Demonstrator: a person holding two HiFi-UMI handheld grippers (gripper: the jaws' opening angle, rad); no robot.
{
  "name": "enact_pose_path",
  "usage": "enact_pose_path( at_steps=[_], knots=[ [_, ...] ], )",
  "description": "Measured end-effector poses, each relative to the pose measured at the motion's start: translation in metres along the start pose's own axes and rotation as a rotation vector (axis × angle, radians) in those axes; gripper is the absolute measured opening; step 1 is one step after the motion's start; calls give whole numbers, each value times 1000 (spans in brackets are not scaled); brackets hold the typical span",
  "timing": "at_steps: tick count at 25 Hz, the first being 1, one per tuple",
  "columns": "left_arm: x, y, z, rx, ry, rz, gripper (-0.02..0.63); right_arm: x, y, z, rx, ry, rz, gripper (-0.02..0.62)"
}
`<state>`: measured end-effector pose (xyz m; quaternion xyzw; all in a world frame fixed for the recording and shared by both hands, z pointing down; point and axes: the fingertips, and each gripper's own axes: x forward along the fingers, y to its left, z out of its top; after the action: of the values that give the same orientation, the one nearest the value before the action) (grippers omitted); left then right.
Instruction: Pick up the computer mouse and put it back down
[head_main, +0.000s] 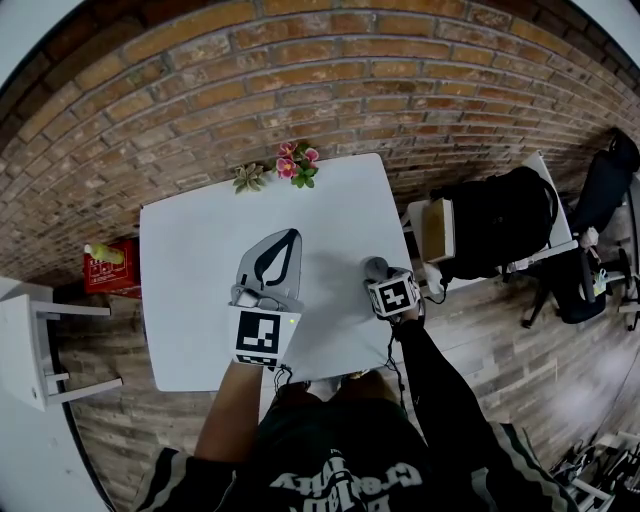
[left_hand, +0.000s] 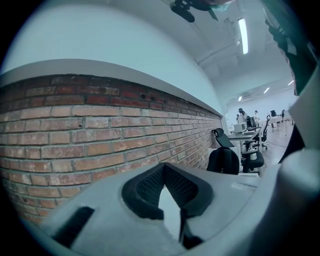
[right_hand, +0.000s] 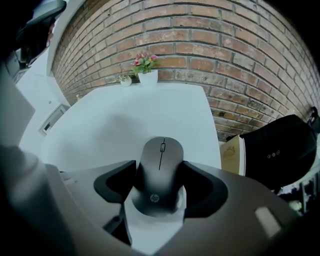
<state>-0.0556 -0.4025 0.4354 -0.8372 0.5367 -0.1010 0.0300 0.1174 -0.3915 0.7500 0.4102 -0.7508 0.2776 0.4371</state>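
White table (head_main: 190, 260), pink flowers (head_main: 297, 163) and small plant (head_main: 248, 178) at its far edge, brick wall (head_main: 250, 80), black backpack (head_main: 495, 225)

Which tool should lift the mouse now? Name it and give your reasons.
Right. The right tool straddles the computer mouse, with its pads against both sides. The left tool is shut and empty, over the table, apart from the mouse.

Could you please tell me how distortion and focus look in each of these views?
Head view: fisheye bows the brick wall, corners vignetted. Left gripper view: fingers near the lens look soft, ceiling light glares. Right gripper view: computer mouse is sharp, edges dark.
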Motion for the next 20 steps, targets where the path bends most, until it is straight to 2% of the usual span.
enact_pose_path(
  at_steps=[5,11,20],
  knots=[
    [-3,16,-7,44,36,59,2,-1,1,1,0,-14,-1,307],
    [-14,38,-7,43,53,193,2,0,0,-1,1,-19,-8,308],
    [-8,27,-20,-19,94,142,3,-3,-1,0,7,-65,-34,307]
  ],
)
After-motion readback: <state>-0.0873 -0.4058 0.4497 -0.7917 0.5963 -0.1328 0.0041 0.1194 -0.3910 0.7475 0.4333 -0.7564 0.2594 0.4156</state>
